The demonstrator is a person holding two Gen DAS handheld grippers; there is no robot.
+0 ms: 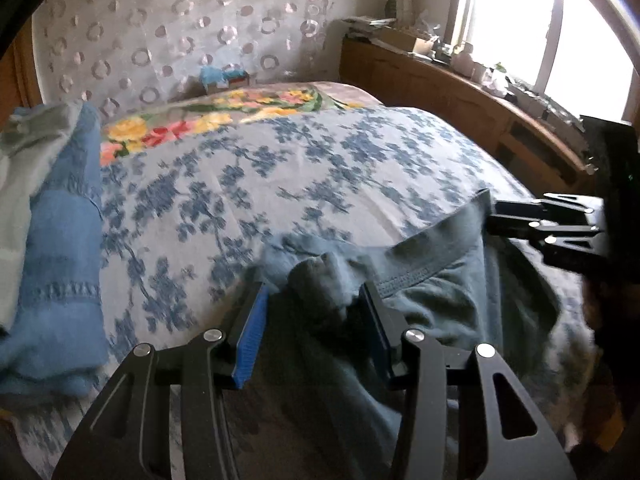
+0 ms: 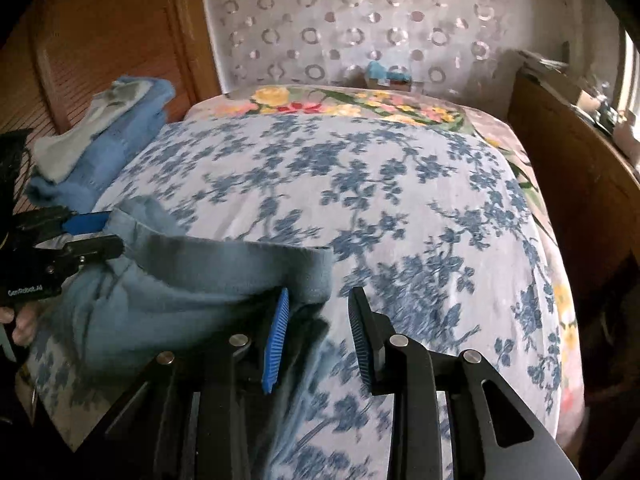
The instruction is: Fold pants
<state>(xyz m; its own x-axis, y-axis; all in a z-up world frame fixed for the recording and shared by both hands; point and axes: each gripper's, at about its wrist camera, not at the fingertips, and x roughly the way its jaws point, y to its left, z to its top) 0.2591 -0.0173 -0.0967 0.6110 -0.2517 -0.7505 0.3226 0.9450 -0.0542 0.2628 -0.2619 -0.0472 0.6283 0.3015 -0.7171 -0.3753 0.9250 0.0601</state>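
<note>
Grey-blue pants (image 1: 420, 292) lie bunched at the near edge of the bed, waistband facing up; they also show in the right wrist view (image 2: 192, 280). My left gripper (image 1: 316, 300) is open, its jaws astride a bunched fold of the waistband. It shows in the right wrist view (image 2: 100, 236) at the waistband's left end. My right gripper (image 2: 318, 308) is open, with the waistband's right corner between its jaws. In the left wrist view it (image 1: 496, 216) sits at the waistband's far right corner.
The bed has a blue floral sheet (image 2: 380, 200) and a bright flowered blanket (image 2: 344, 108) at the far end. Folded blue and grey clothes (image 1: 60, 240) are stacked on the left. A wooden cabinet (image 1: 460, 96) with clutter runs along the right under a window.
</note>
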